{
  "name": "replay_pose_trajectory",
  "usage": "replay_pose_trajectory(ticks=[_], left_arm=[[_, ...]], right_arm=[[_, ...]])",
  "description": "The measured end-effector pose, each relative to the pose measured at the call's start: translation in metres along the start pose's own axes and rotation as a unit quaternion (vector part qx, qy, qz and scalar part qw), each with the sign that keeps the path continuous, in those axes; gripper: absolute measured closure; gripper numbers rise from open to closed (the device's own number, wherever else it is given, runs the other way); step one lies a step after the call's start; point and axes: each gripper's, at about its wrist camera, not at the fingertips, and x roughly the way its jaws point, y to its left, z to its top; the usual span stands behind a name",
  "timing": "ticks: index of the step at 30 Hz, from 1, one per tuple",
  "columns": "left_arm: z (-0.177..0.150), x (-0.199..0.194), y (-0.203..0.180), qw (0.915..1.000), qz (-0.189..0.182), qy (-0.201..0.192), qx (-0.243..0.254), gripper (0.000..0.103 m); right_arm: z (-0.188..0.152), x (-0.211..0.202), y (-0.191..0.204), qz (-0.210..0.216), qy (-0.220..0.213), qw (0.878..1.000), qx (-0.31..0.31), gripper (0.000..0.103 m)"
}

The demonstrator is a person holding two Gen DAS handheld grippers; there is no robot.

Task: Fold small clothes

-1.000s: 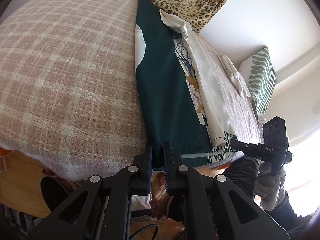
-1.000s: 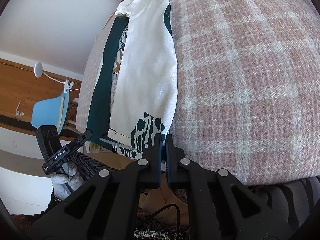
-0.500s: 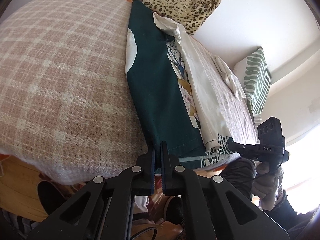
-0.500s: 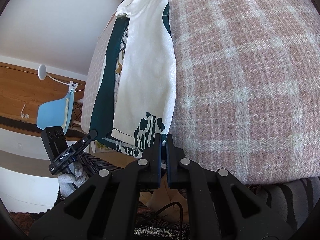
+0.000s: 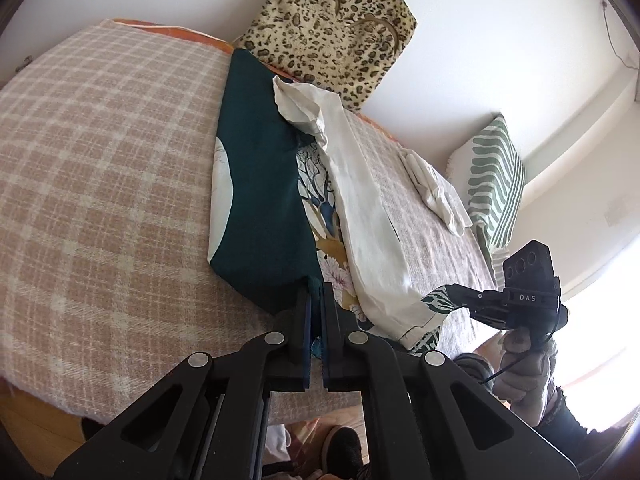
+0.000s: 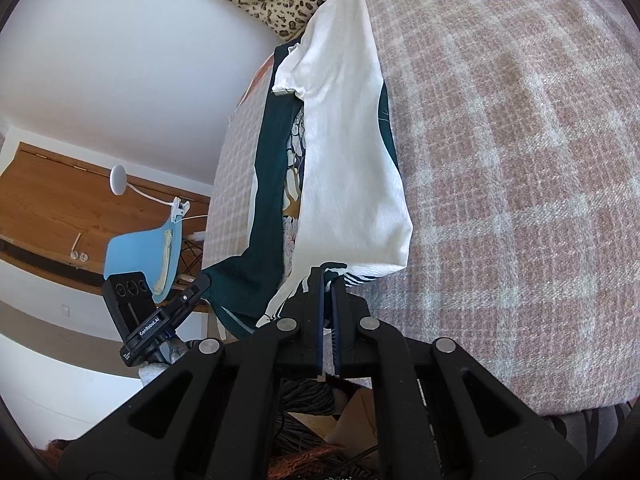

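Left gripper (image 5: 316, 286) pinches green shirt (image 5: 260, 200) hem; right gripper (image 6: 327, 276) pinches its other corner

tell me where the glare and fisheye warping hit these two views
Left wrist view: the window at lower right is blown out white, and the plaid blanket bulges like a dome. Right wrist view: even daylight, no glare; the blanket bulges too, and dark vignette fills the corners.
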Motion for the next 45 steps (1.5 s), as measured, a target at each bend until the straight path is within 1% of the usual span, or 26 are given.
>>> replay_pose_trajectory(ticks=[2,7,16,19,25,28,30,31,32,33,34,35,36,37,40,42,45], left_arm=[[0.010,0.002,-0.001,1.0000,0.003,-0.007,0.006,0.101],[0.035,0.014,0.005,0.9996,0.018,-0.015,0.015,0.101],[0.071,0.044,0.032,0.9989,0.045,-0.013,0.007,0.101],[0.080,0.054,0.040,0.9985,0.054,-0.010,0.007,0.101],[0.090,0.074,0.049,0.9979,0.063,0.006,0.013,0.101],[0.094,0.081,0.052,0.9973,0.072,0.009,0.011,0.101],[0.098,0.082,0.053,0.9963,0.085,0.009,0.010,0.095],[0.101,0.082,0.054,0.9955,0.094,0.008,0.008,0.088],[0.103,0.080,0.055,0.9954,0.095,0.006,0.003,0.087],[0.105,0.077,0.056,0.9956,0.094,0.000,0.000,0.086],[0.107,0.073,0.056,0.9953,0.097,-0.007,0.000,0.082],[0.109,0.069,0.055,0.9946,0.103,-0.014,0.002,0.070],[0.110,0.065,0.055,0.9942,0.105,-0.020,0.002,0.065],[0.110,0.061,0.055,0.9946,0.101,-0.025,0.004,0.064],[0.109,0.055,0.049,0.9932,0.111,-0.025,0.028,0.064],[0.108,0.052,0.046,0.9929,0.111,-0.021,0.037,0.064],[0.107,0.047,0.044,0.9925,0.111,-0.019,0.047,0.064]], right_arm=[[0.012,0.000,0.001,0.004,-0.008,1.000,0.005,0.099],[0.045,0.008,0.008,-0.014,-0.020,1.000,0.000,0.099],[0.098,0.037,-0.003,-0.049,-0.014,0.999,0.017,0.099],[0.110,0.046,-0.004,-0.064,-0.008,0.998,0.014,0.099],[0.125,0.063,-0.007,-0.088,0.006,0.996,0.009,0.099],[0.130,0.070,-0.008,-0.089,0.014,0.996,0.010,0.099],[0.134,0.071,-0.008,-0.081,0.012,0.996,0.017,0.098],[0.139,0.071,-0.008,-0.071,0.011,0.997,0.026,0.095],[0.141,0.068,-0.008,-0.061,0.007,0.998,0.032,0.086],[0.142,0.063,-0.007,-0.055,-0.002,0.998,0.033,0.071],[0.142,0.055,-0.004,-0.058,-0.018,0.998,0.029,0.064],[0.141,0.047,0.000,-0.067,-0.033,0.997,0.018,0.057],[0.139,0.041,0.005,-0.077,-0.040,0.996,0.004,0.057],[0.138,0.037,0.010,-0.083,-0.043,0.996,-0.009,0.057],[0.127,0.028,0.025,-0.092,-0.045,0.993,-0.052,0.057],[0.116,0.027,0.037,-0.112,-0.039,0.989,-0.089,0.057],[0.103,0.029,0.047,-0.144,-0.035,0.981,-0.122,0.057]])
